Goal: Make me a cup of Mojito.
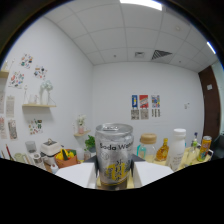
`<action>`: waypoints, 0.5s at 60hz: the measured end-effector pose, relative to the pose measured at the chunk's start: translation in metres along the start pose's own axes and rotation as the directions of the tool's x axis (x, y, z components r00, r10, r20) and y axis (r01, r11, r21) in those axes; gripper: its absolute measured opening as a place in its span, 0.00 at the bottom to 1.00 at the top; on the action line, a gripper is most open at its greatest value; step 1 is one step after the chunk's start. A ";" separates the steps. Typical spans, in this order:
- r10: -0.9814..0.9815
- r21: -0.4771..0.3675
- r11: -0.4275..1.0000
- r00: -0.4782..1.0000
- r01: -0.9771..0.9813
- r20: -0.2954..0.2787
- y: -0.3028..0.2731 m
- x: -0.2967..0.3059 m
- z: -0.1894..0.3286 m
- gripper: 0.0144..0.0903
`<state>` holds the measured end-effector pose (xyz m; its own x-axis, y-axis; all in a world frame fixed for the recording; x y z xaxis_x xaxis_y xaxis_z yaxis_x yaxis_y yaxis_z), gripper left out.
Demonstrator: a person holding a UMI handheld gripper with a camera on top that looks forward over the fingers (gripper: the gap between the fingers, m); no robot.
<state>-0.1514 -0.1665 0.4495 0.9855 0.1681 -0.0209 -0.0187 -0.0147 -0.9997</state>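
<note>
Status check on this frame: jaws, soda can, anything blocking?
Jaws hidden in the dark lower view, state unreadable. Soda water can upright, dead ahead, close to the camera. Bottles and jars behind it on the table, none in the way.

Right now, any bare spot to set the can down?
Bare white table flanks the soda water can, each side. Crowded beyond: fruit basket one side, jars and bottles the other. Can sits between the tool's fingers.
</note>
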 end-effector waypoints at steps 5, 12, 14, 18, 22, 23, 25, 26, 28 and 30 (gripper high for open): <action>0.010 0.003 1.000 1.000 -0.010 0.006 0.013 0.005 -0.029 0.48; 0.025 -0.037 0.999 1.000 -0.025 -0.001 0.054 0.016 -0.058 0.48; 0.027 -0.056 0.998 1.000 -0.027 -0.014 0.070 0.022 -0.063 0.48; 0.041 -0.092 0.995 0.999 -0.042 -0.021 0.109 0.034 -0.069 0.48; 0.064 -0.135 0.988 0.997 -0.069 -0.037 0.145 0.040 -0.072 0.48; 0.070 -0.147 0.986 0.997 -0.075 -0.041 0.154 0.042 -0.072 0.48; 0.086 -0.160 0.983 0.995 -0.093 -0.052 0.170 0.047 -0.073 0.48; 0.095 -0.165 0.981 0.994 -0.102 -0.052 0.178 0.048 -0.073 0.48; 0.110 -0.176 0.978 0.993 -0.116 -0.042 0.195 0.052 -0.073 0.48; 0.130 -0.185 0.973 0.991 -0.136 -0.044 0.208 0.055 -0.073 0.48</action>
<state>-0.0891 -0.2328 0.2412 0.9813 0.1211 -0.1498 -0.1206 -0.2197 -0.9681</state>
